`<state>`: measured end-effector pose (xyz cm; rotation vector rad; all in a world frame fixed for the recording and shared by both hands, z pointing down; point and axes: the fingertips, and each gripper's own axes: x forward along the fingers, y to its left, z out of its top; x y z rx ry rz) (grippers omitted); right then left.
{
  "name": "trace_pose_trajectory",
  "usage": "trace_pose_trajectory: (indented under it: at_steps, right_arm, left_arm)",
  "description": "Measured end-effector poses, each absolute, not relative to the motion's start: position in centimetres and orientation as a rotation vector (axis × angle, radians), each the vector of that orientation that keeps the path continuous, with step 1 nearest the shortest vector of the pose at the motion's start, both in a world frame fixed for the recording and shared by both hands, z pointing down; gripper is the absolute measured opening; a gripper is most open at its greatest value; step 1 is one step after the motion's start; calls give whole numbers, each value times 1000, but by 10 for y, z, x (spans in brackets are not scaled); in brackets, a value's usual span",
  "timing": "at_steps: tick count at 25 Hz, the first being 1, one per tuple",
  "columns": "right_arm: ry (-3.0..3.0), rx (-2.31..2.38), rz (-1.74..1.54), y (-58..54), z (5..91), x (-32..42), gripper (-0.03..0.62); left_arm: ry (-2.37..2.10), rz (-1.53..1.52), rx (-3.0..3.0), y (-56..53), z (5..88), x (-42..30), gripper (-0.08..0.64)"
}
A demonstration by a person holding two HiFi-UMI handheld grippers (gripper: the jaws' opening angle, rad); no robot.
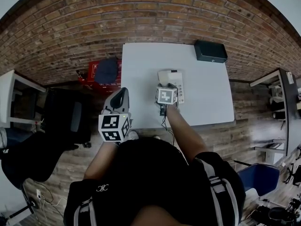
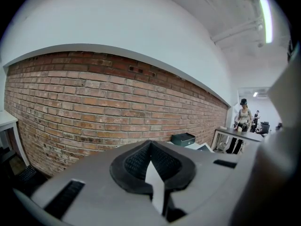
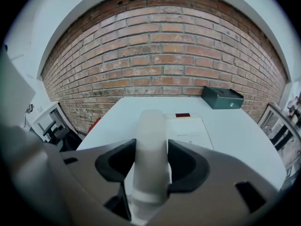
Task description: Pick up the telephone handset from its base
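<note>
Table (image 1: pixel 141 60), white and set against a brick wall, carries the telephone base (image 1: pixel 176 81) near its middle, within reach of either hand. Base lies flat, with the handset (image 3: pixel 151 126) apparently still in its cradle along the left side (no lift is visible), long axis running near to far. Right gripper (image 3: pixel 151 147) sits at the near end, tilted downward and lined up with that axis so its jaws span the handset's narrow width. They stand wide, pads set against both flanks of the handset, which reads as a grip taken ahead of raising. Left gripper (image 2: pixel 151 147), jaws together and empty, hangs off the near left corner, clear of the work.
</note>
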<state>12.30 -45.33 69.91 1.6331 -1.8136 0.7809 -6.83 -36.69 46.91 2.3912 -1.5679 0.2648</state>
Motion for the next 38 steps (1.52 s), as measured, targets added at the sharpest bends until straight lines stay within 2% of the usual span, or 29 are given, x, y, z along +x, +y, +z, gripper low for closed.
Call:
trace_pose_trajectory:
  at_steps: [10, 18, 29, 38]
  right_arm:
    - [-2009, 1702, 653, -447, 643, 120, 199]
    - [-2258, 1785, 597, -429, 566, 119, 199]
    - [-2431, 1995, 282, -391, 456, 143, 199]
    - [-2417, 2087, 288, -370, 445, 158, 199]
  left_arm:
    - [-1489, 220, 2444, -370, 465, -49, 2]
    - [-1456, 196, 2477, -375, 459, -35, 2]
    - [-1411, 169, 2530, -385, 449, -8, 2]
    - [-1355, 182, 2566, -381, 450, 9, 1]
